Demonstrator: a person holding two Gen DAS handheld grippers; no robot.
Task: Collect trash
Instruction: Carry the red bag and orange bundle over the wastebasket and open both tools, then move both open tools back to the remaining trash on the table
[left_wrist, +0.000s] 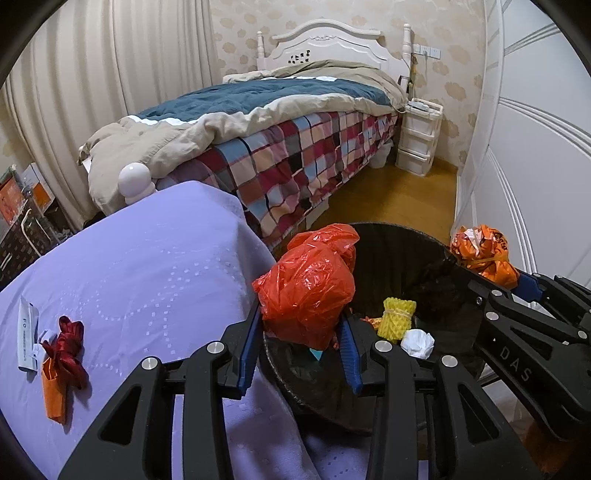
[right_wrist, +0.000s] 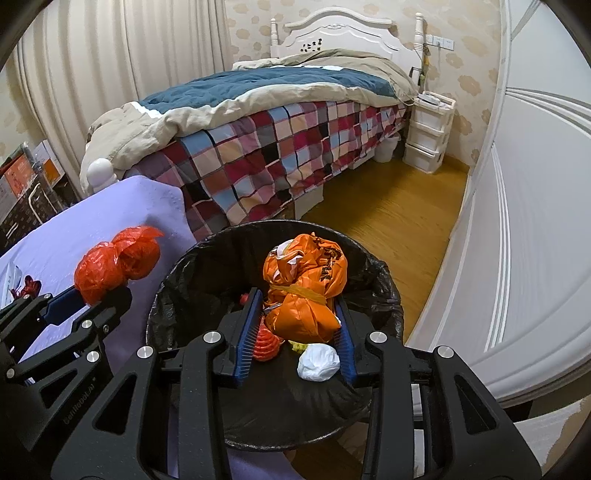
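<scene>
My left gripper (left_wrist: 301, 325) is shut on a crumpled red plastic bag (left_wrist: 308, 290) and holds it over the left rim of the black-lined trash bin (left_wrist: 399, 240). It also shows in the right wrist view (right_wrist: 110, 264). My right gripper (right_wrist: 301, 317) is shut on an orange plastic bag tied with a rubber band (right_wrist: 306, 291), held over the bin's opening (right_wrist: 177, 280); in the left wrist view this bag (left_wrist: 484, 254) hangs above the bin's right rim. Inside the bin lie a yellow foam net (left_wrist: 397, 317) and a white paper wad (left_wrist: 417, 343).
A table with a lilac cloth (left_wrist: 129, 266) stands left of the bin; on it lie a red ribbon (left_wrist: 66, 343), an orange paper (left_wrist: 53, 387) and a white wrapper (left_wrist: 27, 336). A bed (left_wrist: 280, 147) stands behind, a white wardrobe (left_wrist: 535, 166) on the right, wooden floor (left_wrist: 399, 199) between.
</scene>
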